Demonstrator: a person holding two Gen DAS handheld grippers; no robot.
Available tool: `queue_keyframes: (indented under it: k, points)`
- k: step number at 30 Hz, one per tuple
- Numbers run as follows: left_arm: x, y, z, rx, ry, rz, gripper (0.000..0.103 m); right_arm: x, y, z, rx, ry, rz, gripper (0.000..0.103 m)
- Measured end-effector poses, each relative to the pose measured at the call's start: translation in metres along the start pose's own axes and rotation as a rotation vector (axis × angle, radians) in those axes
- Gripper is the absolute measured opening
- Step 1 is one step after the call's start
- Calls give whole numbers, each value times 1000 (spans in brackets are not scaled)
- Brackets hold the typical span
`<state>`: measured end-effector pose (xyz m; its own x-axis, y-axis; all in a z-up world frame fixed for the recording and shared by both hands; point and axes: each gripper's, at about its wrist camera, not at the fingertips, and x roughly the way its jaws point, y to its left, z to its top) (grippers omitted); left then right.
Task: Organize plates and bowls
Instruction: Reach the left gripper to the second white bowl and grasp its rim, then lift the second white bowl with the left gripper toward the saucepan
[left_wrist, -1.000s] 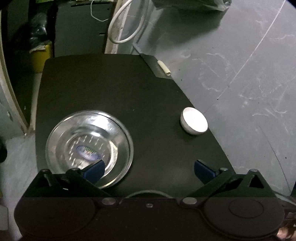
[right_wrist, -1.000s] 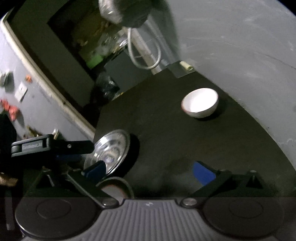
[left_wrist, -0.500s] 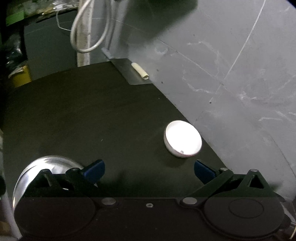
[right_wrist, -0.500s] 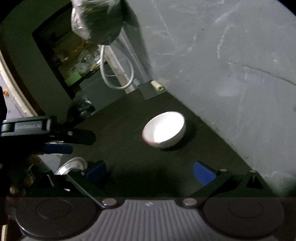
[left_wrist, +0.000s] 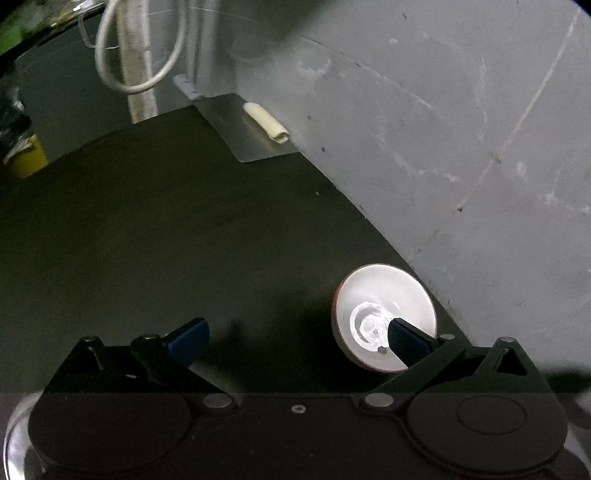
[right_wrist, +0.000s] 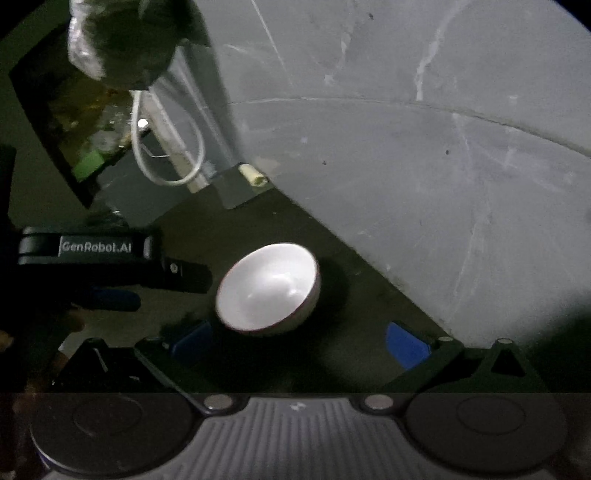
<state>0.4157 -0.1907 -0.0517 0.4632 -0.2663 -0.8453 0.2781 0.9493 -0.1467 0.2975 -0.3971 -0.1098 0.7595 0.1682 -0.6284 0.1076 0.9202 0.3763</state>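
Observation:
A white bowl with a reddish rim (left_wrist: 384, 306) stands on the black table near the grey wall; it also shows in the right wrist view (right_wrist: 267, 290). My left gripper (left_wrist: 295, 339) is open, its right finger over the bowl's near side. My right gripper (right_wrist: 299, 343) is open and empty, the bowl just beyond and between its fingers, nearer the left one. The left gripper's body (right_wrist: 110, 258) shows left of the bowl in the right wrist view. A sliver of the steel plate (left_wrist: 14, 443) shows at the bottom left corner.
The grey wall (left_wrist: 443, 129) runs along the table's right edge. A small cream tube (left_wrist: 266, 123) lies on a grey sheet at the far corner. A white cable loop (left_wrist: 140, 55) hangs behind the table. A dark bag (right_wrist: 118, 44) hangs at the upper left.
Both grippers have moved toward the white bowl, which now sits much closer. The steel plate has slid out of the left wrist view to the bottom left corner.

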Motion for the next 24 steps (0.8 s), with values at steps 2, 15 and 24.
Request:
queue_keyframes:
  k: [2, 15, 24]
  points:
    - [6, -4, 3, 27, 15, 8, 102, 5, 1, 4, 4, -14, -12, 101]
    - [20, -10, 5, 29, 34, -11, 99, 27, -2, 11, 21, -2, -14, 85]
    - [24, -10, 2, -4, 46, -75, 78, 31, -9, 11, 23, 11, 4, 75]
